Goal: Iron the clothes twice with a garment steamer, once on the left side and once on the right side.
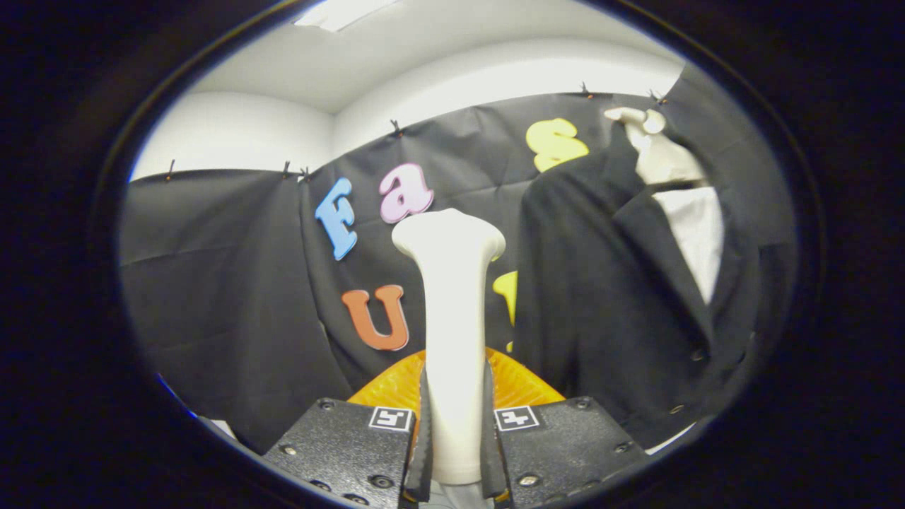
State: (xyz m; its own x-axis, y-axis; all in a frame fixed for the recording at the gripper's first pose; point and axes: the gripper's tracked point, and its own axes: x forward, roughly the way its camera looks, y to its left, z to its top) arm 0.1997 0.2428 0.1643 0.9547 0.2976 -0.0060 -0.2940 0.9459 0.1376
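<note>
Now claw (456, 452) is narrow, both fingers (425, 438) clamped on the handle of one steamer (452, 311), which stands upright between them. Steamer head flares at the top, ahead of the fingers, in front of the black booth cloth (226, 283). An orange ribbed part (385, 385) shows just behind the handle base, above the claw body. One black jacket (608, 283) hangs on one pale mannequin (661, 159), to the right of the steamer and beyond it, apart from it. White shirt front (696, 233) shows between the lapels. Two jacket buttons visible low on the front. One ceiling light (339, 10) overhead.
</note>
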